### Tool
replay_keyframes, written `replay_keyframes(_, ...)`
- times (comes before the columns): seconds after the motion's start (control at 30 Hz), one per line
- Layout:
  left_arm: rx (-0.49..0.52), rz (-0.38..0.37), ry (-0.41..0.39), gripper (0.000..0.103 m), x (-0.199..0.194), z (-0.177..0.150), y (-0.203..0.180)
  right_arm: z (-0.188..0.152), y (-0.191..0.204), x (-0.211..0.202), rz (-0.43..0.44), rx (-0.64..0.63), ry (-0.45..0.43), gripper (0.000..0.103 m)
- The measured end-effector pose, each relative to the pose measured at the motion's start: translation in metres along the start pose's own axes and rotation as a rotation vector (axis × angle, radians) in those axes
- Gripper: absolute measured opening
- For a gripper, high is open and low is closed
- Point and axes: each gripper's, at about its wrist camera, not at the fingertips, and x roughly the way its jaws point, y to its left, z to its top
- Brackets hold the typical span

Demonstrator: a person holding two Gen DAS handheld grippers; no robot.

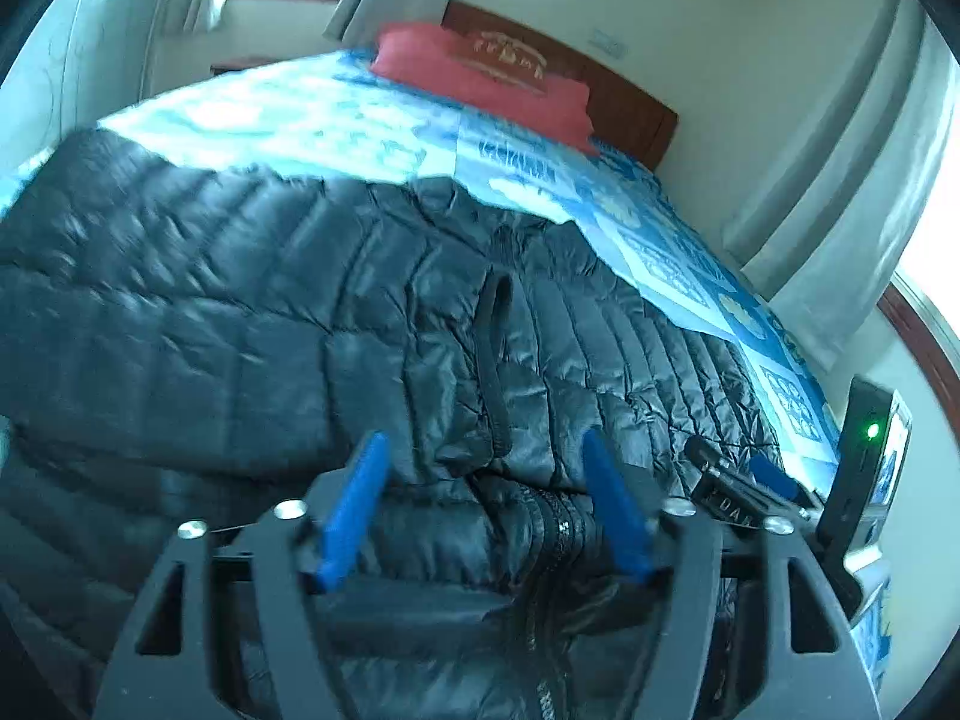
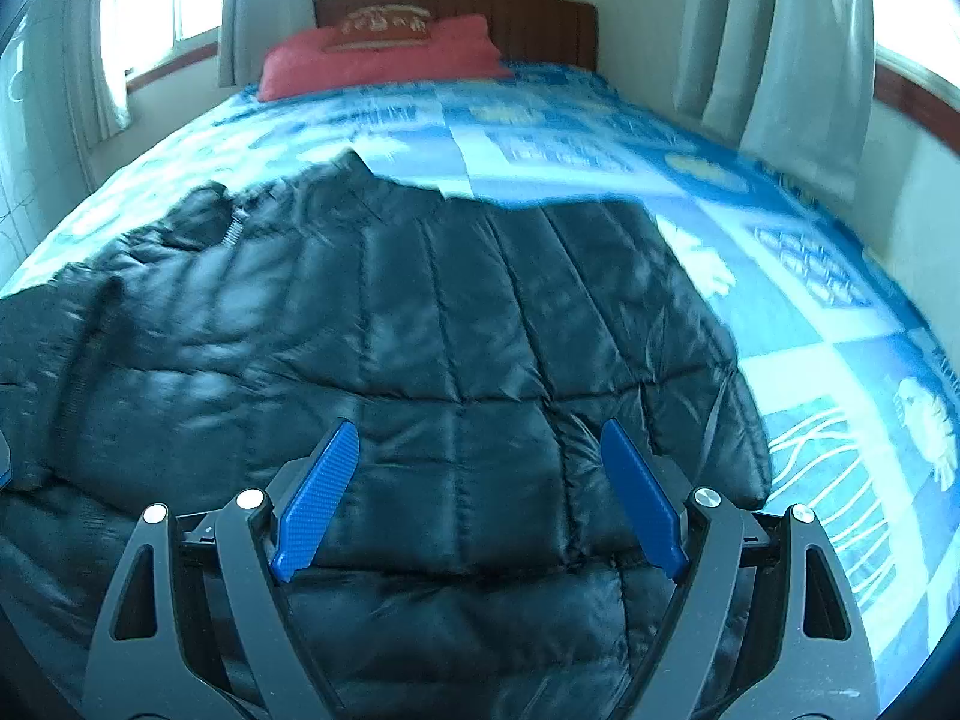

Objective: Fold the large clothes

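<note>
Blue patterned bedspread (image 2: 600, 138) carries a blurred black puffer jacket (image 2: 420, 312), cut off below both spread, empty grippers (image 1: 483, 501) (image 2: 480, 495).

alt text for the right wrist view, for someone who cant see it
A black quilted puffer jacket lies spread on a bed with a blue patterned bedspread, seen past the open right gripper, which holds nothing. A red pillow rests against the wooden headboard.

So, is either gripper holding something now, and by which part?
Nothing is held. The left gripper and right gripper both stand open above the black down jacket, pads clear of it.
</note>
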Motion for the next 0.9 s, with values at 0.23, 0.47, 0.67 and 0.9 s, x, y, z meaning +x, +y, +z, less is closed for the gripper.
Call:
replay_keyframes(0.23, 0.028, 0.076, -0.059, 0.069, -0.053, 0.003, 0.036, 0.015, 0.065, -0.011, 0.259, 0.041, 0.056, 0.083)
replay_keyframes(0.47, -0.013, 0.203, -0.097, 0.069, -0.080, 0.010, 0.099, 0.013, 0.137, 0.019, 0.397, 0.046, 0.170, 0.075)
replay_keyframes(0.67, -0.049, 0.234, -0.126, 0.069, -0.092, 0.021, 0.127, 0.021, 0.132, 0.007, 0.399, 0.018, 0.139, 0.021)
replay_keyframes(0.9, -0.085, 0.200, -0.149, 0.069, -0.096, 0.032, 0.140, 0.038, 0.048, -0.001, 0.213, 0.025, 0.051, 0.020)
